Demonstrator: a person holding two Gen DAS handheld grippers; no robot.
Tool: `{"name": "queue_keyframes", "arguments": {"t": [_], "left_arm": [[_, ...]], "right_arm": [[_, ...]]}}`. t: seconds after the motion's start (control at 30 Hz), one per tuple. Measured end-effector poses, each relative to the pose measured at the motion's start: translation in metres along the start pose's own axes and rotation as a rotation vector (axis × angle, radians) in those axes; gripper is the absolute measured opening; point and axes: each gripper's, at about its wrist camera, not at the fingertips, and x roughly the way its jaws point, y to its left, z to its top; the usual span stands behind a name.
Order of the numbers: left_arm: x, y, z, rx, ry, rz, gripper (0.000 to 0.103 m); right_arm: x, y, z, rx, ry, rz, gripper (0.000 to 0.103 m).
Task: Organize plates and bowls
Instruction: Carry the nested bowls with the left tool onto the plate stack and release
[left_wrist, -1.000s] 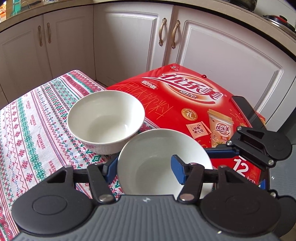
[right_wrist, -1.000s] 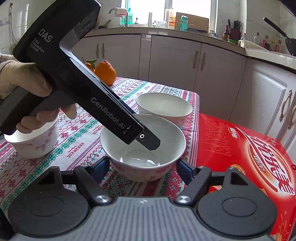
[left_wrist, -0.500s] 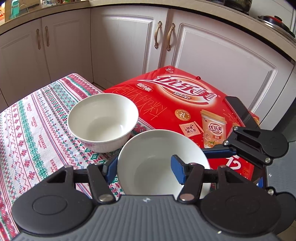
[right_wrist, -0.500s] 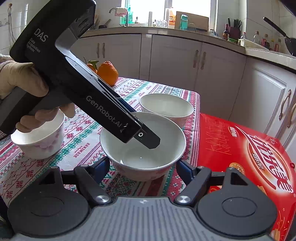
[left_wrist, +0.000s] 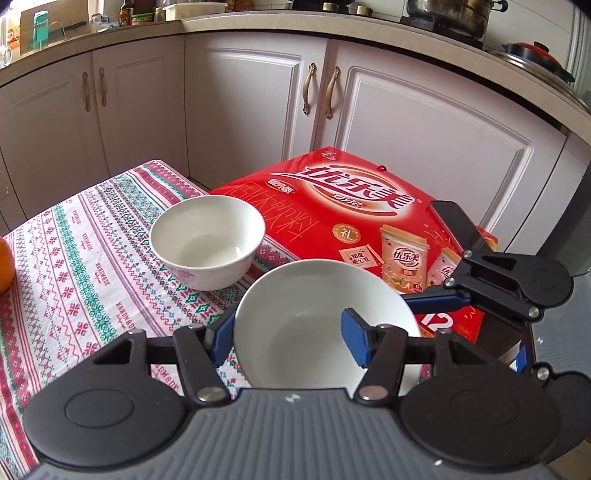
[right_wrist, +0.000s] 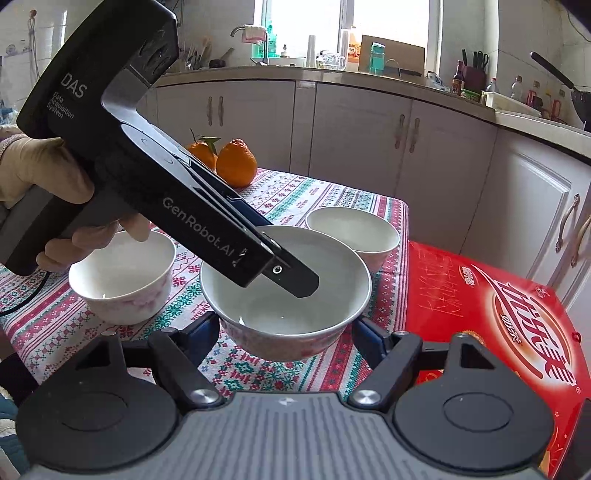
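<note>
**Left claw** (left_wrist: 288, 339): closed on the white bowl (left_wrist: 303, 295). We see one blue finger (left_wrist: 221, 339) outside the bowl's left wall and the other inside the basin. From the right wrist view, its dark finger reaches down over the rim into the bowl. A gloved hand (right_wrist: 33, 173) holds its handle.

**Right claw** (right_wrist: 286, 330): about half open and straddling the same white bowl. We see a pad against the outer wall on each side, just under the rim, so both claws grip this one bowl.

**White bowl**: upright and empty, with a faint pink pattern on the outside. It sits over the near right part of the tabletop (left_wrist: 74, 258), close to the edge beside the red box (left_wrist: 351, 206). We cannot tell whether its foot rests on the cloth.

**Second white bowl** (left_wrist: 207, 240): upright and empty, on the patterned cloth just beyond the gripped bowl and apart from it, near the tabletop's far right corner.

**Pink-patterned bowl** (right_wrist: 122, 273): smaller, upright, on the cloth to the left of the gripped bowl, under the gloved hand.

**Oranges** (right_wrist: 236, 162): two, at the far edge of the tabletop.

**Cabinets** (left_wrist: 240, 110): white doors behind the tabletop and the box.
</note>
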Motion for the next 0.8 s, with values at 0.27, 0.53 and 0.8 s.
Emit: {"name": "queue_keyframes", "arguments": {"t": [0.27, 0.53, 0.8], "left_arm": [[-0.029, -0.001, -0.016, -0.012, -0.02, 0.023, 0.059], [-0.059, 0.005, -0.031, -0.04, -0.05, 0.057, 0.059], [-0.086, 0.021, -0.047, -0.077, -0.079, 0.105, 0.059]], "right_arm": [[-0.012, 0.023, 0.001, -0.028, -0.009, 0.028, 0.082], [-0.018, 0.048, 0.009, -0.057, -0.025, 0.071, 0.082], [-0.013, 0.073, 0.022, -0.091, -0.037, 0.118, 0.082]]}}
